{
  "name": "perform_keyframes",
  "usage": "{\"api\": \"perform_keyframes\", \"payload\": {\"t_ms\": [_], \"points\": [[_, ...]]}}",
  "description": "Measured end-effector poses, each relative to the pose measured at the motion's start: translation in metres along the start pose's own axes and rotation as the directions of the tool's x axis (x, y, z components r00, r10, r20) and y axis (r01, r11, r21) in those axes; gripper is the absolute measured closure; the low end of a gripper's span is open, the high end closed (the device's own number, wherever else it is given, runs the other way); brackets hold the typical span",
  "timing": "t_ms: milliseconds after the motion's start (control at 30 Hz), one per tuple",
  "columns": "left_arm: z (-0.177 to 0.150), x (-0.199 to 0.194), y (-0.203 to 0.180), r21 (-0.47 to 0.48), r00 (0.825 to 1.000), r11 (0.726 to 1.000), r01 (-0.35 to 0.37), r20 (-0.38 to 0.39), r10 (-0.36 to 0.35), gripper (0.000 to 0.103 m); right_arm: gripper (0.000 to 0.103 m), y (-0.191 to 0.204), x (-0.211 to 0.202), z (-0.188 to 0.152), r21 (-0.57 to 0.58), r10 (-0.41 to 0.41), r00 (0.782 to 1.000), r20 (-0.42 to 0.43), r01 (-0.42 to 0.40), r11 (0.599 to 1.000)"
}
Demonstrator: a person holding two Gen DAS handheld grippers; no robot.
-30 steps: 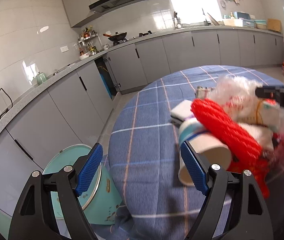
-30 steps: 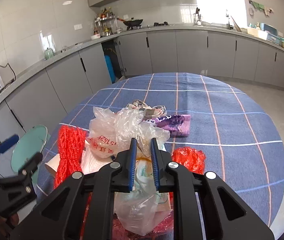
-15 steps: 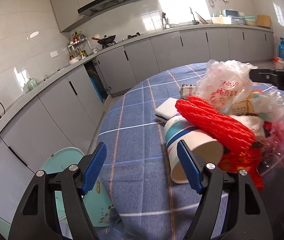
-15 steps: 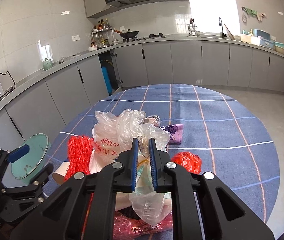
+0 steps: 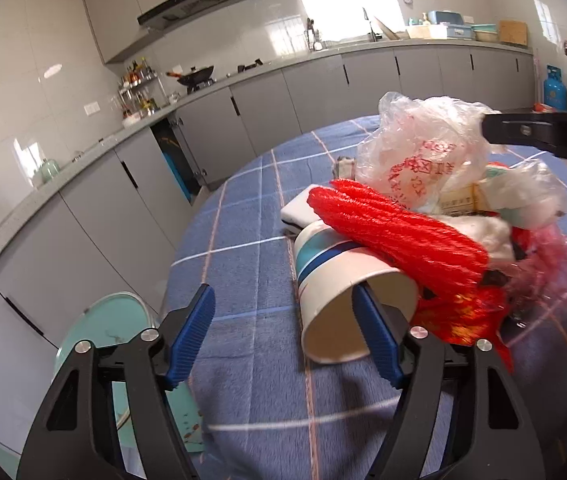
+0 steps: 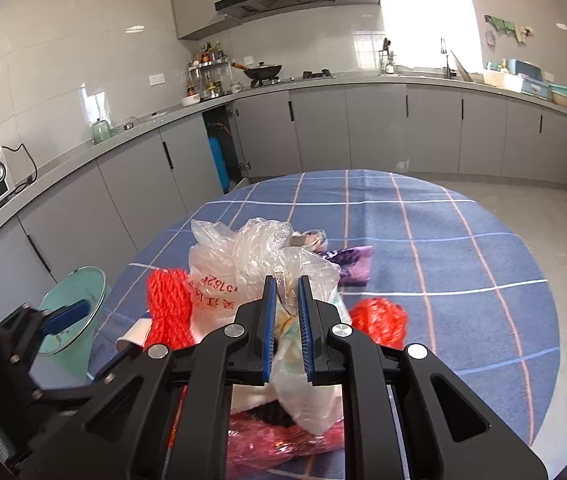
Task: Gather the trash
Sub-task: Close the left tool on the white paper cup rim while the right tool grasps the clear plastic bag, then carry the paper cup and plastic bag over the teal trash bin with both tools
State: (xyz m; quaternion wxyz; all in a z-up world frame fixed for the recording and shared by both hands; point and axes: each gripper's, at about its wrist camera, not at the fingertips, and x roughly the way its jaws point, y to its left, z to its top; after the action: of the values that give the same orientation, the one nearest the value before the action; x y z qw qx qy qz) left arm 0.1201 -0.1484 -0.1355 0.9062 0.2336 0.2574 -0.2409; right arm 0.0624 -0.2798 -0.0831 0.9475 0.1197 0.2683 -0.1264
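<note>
A heap of trash lies on the blue checked table (image 6: 463,264): a clear plastic bag (image 6: 243,264) with red print, red mesh netting (image 5: 395,232), a paper cup (image 5: 347,292) on its side, and red wrappers (image 6: 379,320). My right gripper (image 6: 286,312) is shut on the clear plastic bag and holds it up above the heap. The bag also shows in the left wrist view (image 5: 419,160). My left gripper (image 5: 283,332) is open and empty, with its right finger at the mouth of the paper cup. A teal trash bin (image 5: 107,344) with its lid up stands beside the table, lower left.
A purple wrapper (image 6: 349,266) lies behind the heap. Grey kitchen cabinets (image 6: 403,136) and a counter run along the walls. A blue gas bottle (image 5: 554,94) stands at the far right. Floor shows to the right of the table.
My right gripper has lifted the clear plastic bag higher above the heap. My left gripper has shifted a little, its right finger staying at the paper cup's mouth.
</note>
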Motion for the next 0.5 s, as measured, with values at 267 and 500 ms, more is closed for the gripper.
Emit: {"api": "perform_keyframes", "payload": {"t_ms": [267, 500], "points": [[0.003, 0.008, 0.014, -0.039, 0.999, 0.999, 0.033, -0.03, -0.034, 0.099, 0.09, 0.005, 0.001, -0.002, -0.007, -0.001, 1.0, -0.009, 0.001, 1.0], [0.01, -0.011, 0.033, -0.068, 0.999, 0.997, -0.039, 0.018, 0.04, 0.099, 0.09, 0.011, -0.001, 0.0, -0.024, -0.013, 1.0, -0.004, 0.013, 1.0]]}}
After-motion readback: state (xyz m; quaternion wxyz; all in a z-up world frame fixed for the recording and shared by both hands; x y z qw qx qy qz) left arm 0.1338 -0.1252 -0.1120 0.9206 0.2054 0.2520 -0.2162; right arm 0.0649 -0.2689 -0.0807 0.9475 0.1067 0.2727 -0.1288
